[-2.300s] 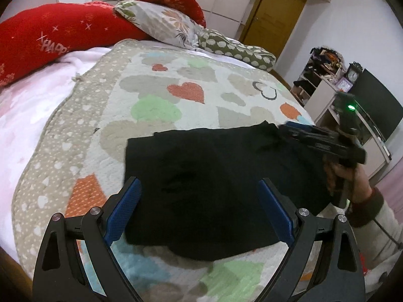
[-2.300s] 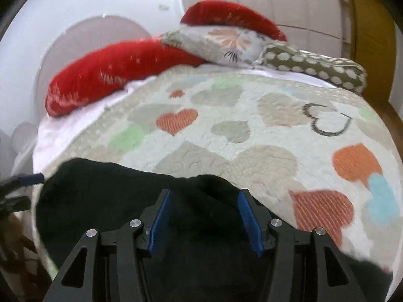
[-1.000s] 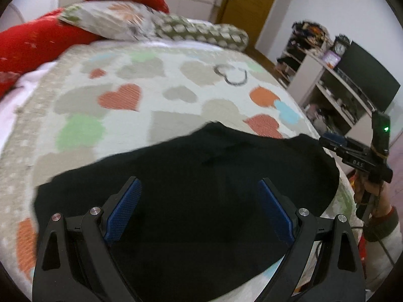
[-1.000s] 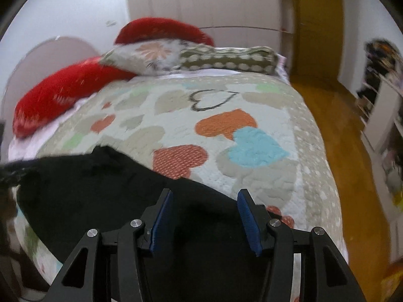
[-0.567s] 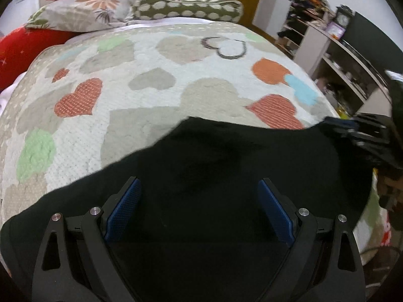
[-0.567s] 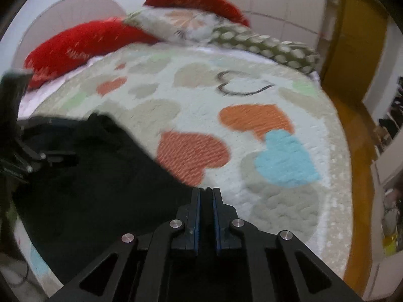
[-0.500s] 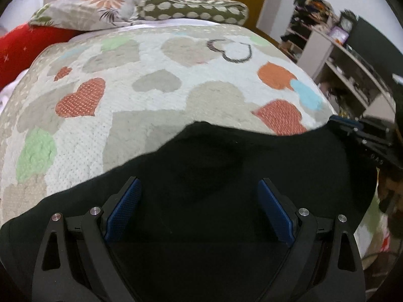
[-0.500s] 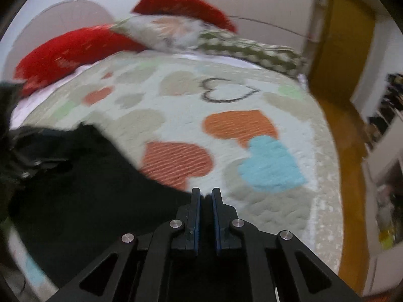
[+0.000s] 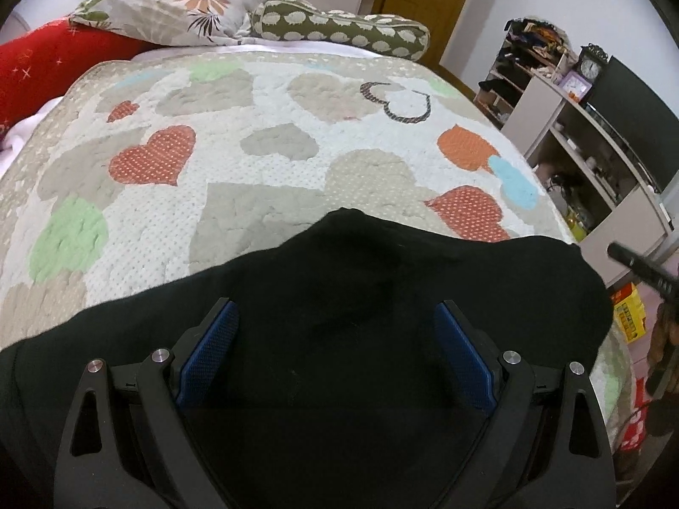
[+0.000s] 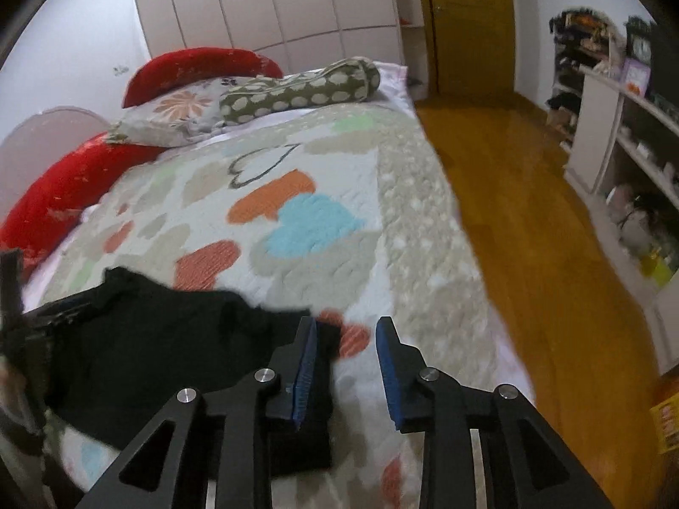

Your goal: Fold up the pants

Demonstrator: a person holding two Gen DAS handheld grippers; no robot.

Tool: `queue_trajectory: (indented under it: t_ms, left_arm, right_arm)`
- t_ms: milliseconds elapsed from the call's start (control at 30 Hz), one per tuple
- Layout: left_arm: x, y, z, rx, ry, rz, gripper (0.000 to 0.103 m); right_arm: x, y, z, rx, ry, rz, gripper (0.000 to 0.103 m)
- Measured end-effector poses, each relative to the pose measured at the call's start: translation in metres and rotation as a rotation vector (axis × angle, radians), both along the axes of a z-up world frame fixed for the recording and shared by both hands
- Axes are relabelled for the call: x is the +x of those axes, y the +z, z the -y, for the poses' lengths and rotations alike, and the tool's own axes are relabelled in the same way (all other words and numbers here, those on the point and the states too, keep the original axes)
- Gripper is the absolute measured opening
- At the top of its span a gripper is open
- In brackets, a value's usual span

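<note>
Right gripper (image 10: 344, 362): jaws together 0.5 s ago, now apart, off pants (image 10: 161, 339); left gripper (image 9: 335, 356): wide apart over pants; quilt (image 9: 263, 161) beneath; fold released, looks set

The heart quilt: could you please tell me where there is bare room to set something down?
The heart quilt lies bare between the black pants and the pillows. The near edge is crowded: pants and both open claws, left claw, right claw.

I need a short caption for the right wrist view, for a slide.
Open right claw beside the black pants lying on the heart-patterned quilt.
</note>
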State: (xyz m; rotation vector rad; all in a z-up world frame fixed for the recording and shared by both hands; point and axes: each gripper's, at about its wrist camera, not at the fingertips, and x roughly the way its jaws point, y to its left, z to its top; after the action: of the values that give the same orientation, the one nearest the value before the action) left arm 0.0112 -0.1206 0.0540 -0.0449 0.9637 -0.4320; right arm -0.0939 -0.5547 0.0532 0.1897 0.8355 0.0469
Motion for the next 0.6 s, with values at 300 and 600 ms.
queue_trajectory:
  t_ms: [300, 600]
  left_arm:
    - [-0.029, 0.011, 0.013, 0.026, -0.045, 0.015, 0.093]
    - [-0.042, 0.012, 0.012, -0.007, -0.034, 0.008, 0.093]
  right_arm:
    - [-0.015, -0.019, -0.023, 0.084, 0.024, 0.027, 0.009]
    - [-0.025, -0.036, -0.004, 0.094, -0.108, -0.025, 0.022]
